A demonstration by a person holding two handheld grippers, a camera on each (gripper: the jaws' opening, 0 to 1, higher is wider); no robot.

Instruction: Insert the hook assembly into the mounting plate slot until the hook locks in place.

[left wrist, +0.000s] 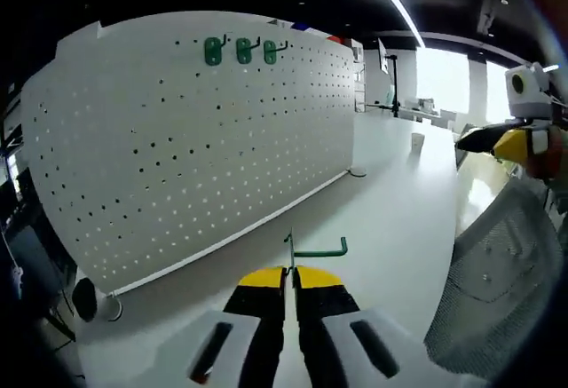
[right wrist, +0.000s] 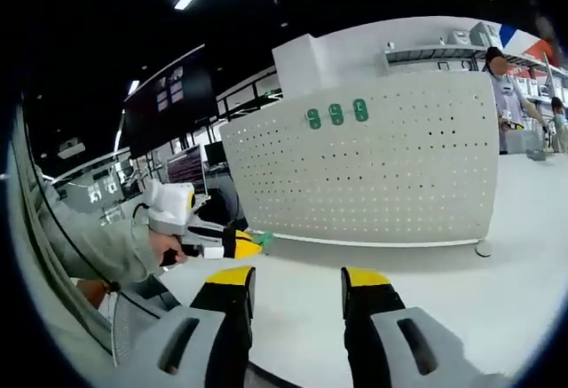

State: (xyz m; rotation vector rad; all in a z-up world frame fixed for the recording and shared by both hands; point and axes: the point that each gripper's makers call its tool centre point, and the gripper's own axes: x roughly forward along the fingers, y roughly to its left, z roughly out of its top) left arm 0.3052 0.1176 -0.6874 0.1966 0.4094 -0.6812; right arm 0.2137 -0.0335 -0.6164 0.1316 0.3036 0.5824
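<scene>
Green hook pinched, pegboard well apart

Left tool (left wrist: 290, 283) clamps the green hook (left wrist: 317, 250) over the white surface (left wrist: 390, 193); right tool (right wrist: 295, 286) gapes wide; three hooks (left wrist: 241, 50) sit atop the pegboard (left wrist: 195, 139).

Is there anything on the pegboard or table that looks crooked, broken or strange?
Nothing stands out. Three green hooks sit in a row on the upright white pegboard; the left gripper holds a fourth green hook.
</scene>
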